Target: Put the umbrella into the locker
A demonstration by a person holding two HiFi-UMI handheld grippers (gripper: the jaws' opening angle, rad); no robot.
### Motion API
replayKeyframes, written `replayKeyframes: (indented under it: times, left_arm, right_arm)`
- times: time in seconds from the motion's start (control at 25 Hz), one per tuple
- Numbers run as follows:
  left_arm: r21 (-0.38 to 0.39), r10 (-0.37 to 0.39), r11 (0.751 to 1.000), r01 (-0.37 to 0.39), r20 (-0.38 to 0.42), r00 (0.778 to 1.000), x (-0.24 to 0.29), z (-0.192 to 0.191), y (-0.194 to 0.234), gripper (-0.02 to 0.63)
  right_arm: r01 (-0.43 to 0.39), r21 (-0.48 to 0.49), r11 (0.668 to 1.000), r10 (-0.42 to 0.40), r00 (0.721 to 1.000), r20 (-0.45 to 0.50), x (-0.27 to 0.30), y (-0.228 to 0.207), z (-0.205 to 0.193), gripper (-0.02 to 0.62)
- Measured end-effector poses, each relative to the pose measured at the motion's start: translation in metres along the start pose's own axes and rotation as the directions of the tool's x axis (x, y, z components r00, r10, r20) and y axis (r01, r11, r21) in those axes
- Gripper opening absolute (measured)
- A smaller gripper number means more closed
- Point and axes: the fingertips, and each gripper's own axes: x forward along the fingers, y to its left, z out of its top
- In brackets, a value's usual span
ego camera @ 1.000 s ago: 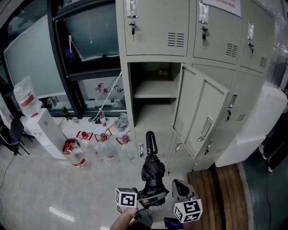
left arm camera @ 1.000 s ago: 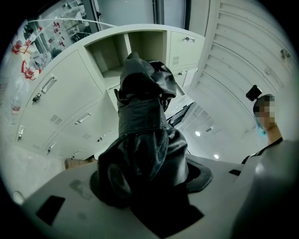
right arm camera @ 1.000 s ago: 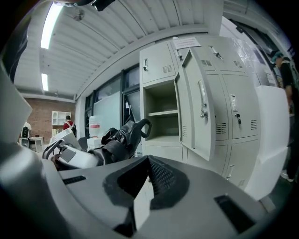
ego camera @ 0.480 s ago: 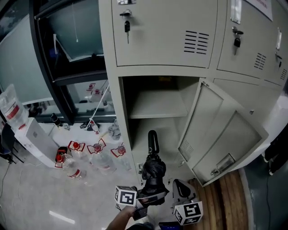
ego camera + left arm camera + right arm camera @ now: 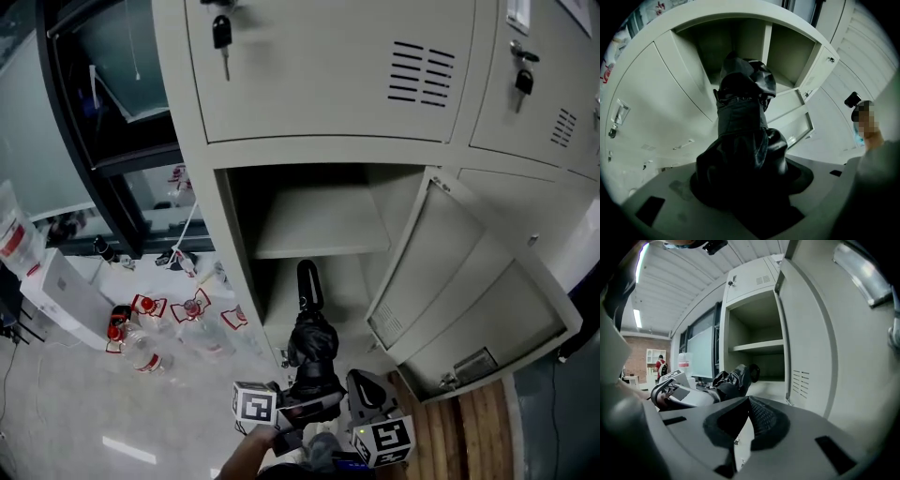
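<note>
We record: the umbrella (image 5: 312, 345) is creased black cloth with a faint sheen; the locker (image 5: 309, 84) smooth, matt painted metal; the floorboards (image 5: 469, 424) wood.

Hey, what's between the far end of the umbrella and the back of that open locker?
Nothing. In the head view the umbrella, held by the left claw, points at the locker's space under the shelf, which is bare.

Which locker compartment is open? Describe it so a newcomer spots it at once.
In the beige locker bank, look below the closed top door with a key in its lock. The open compartment there has its door swung out rightward and one shelf inside; the neighbouring doors in view are shut.
</note>
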Motion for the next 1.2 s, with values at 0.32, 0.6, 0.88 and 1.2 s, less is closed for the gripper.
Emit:
replayKeyframes:
  times: [0.32, 0.6, 0.88, 1.2]
  left_arm:
    - [-0.003, 0.012, 1.0, -0.012, 0.011, 1.0, 0.006, 0.012, 0.011, 0.27]
    - [-0.03, 0.02, 0.999, -0.019, 0.019, 1.0, 0.011, 0.023, 0.023, 0.27]
    - [-0.05, 0.022, 0.999, -0.021, 0.022, 1.0, 0.019, 0.04, 0.037, 0.27]
    - [-0.097, 0.042, 0.995, -0.039, 0.035, 0.998, 0.022, 0.055, 0.054, 0.27]
  right_arm:
    - [-0.025, 0.008, 1.0, 0.026, 0.999, -0.019, 0.019, -0.013, 0.001, 0.002]
    - [-0.039, 0.02, 0.999, 0.04, 0.998, -0.04, 0.032, -0.018, -0.006, 0.0]
    - [-0.038, 0.042, 0.998, 0.041, 0.997, -0.061, 0.04, -0.029, -0.014, 0.0]
    - [-0.039, 0.043, 0.998, 0.042, 0.997, -0.069, 0.05, -0.034, -0.014, 0.0]
